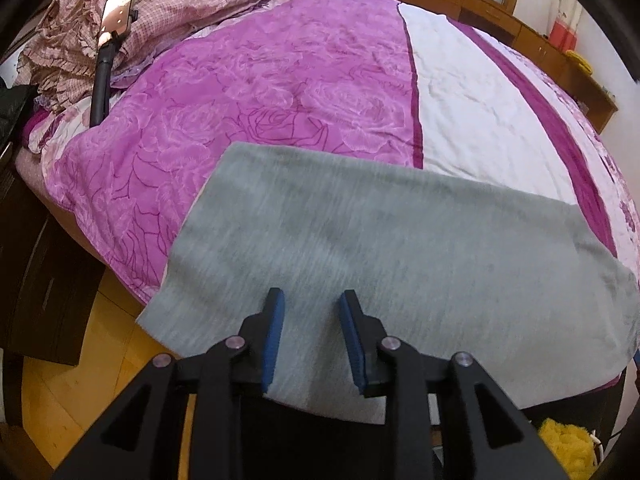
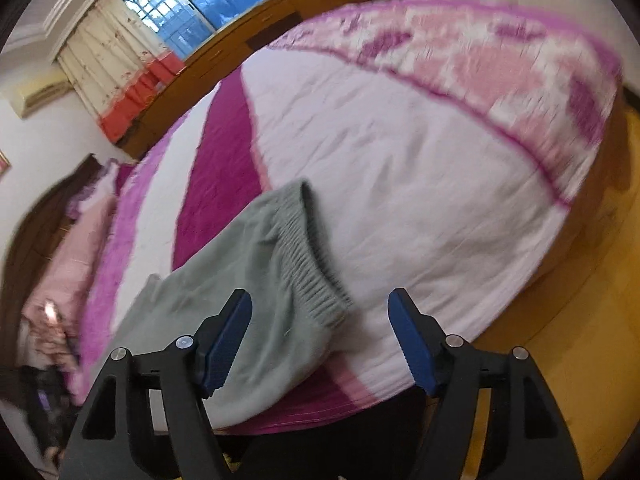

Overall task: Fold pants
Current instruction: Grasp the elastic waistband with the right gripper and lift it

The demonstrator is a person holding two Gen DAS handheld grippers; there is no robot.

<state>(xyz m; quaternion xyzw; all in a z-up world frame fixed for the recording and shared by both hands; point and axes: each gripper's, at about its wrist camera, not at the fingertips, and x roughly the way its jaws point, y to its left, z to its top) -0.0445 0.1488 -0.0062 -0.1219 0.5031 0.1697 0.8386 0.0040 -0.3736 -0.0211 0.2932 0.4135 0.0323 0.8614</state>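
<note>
The left claw [image 1: 312, 300] points down over the near edge of the grey knit pants [image 1: 380, 248], its two black fingers with blue pads a little apart; grey cloth shows in the gap between them, but the pads do not press on it, so this claw stands open and empty. The right claw [image 2: 320, 300] is spread wider, with nothing gripped: its left blue pad [image 2: 226, 344] lies over the pants, its right pad over the bed beside them, and the ribbed elastic waistband [image 2: 304, 256] runs up from between the two.

The pants lie flat as a broad grey panel on the bed with the purple rose-printed and white striped cover [image 1: 460, 92], at its near edge, partly over the purple roses and partly over the white band. Their near left corner hangs just past the bed's edge above the yellow wooden floor [image 1: 60, 392]. The right wrist view is blurred.

Far beyond the pants, at the bed's left far corner, a bunched pink checked quilt [image 1: 180, 4] lies heaped. Against it leans a phone on a black stick [image 1: 116, 12]. Behind the bed's far side runs a brown wooden cabinet [image 1: 500, 12], with a barred window [image 2: 192, 0] above it.
</note>
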